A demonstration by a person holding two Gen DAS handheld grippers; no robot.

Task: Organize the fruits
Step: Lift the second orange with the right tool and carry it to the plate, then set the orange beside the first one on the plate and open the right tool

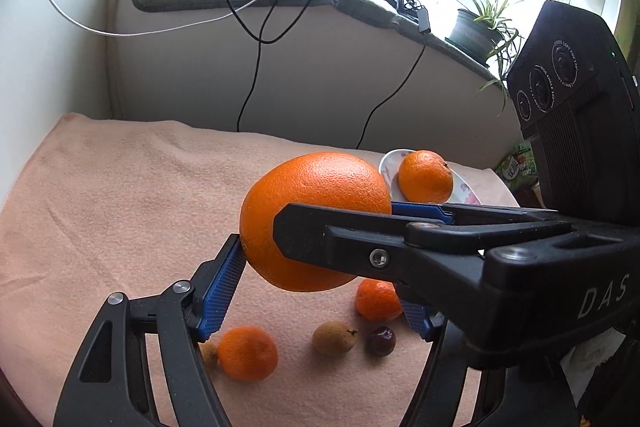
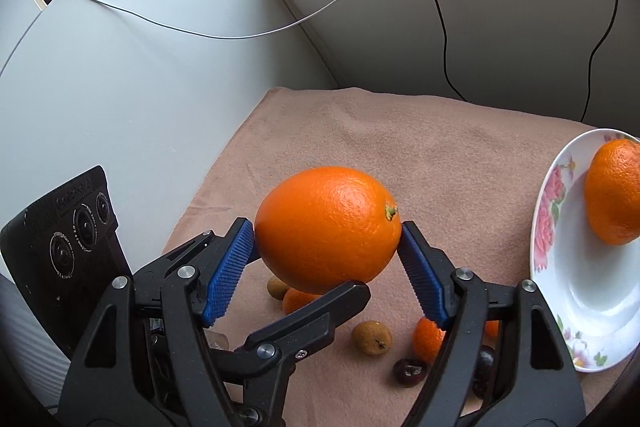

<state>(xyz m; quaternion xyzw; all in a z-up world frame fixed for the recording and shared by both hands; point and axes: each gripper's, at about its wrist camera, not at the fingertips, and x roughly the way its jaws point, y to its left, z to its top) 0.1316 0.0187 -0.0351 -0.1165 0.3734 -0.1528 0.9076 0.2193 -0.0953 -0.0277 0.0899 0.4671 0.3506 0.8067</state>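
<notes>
Right wrist view — right gripper (image 2: 325, 233) clamped on the large orange (image 2: 326, 227), held above the cloth (image 2: 400, 147). Long axis runs pad to pad, stem end at the right-hand pad. Left gripper (image 1: 320, 275) spread wide: one pad against the skin, the other looks clear. Plate (image 2: 538, 227) just to the right, rim beside the right finger, second orange (image 2: 614, 191) at its far side — bare room at the near side. Right hand nearer, likely a short carry rightward. Small fruits (image 2: 372, 337) loose below; watch the rim.
</notes>
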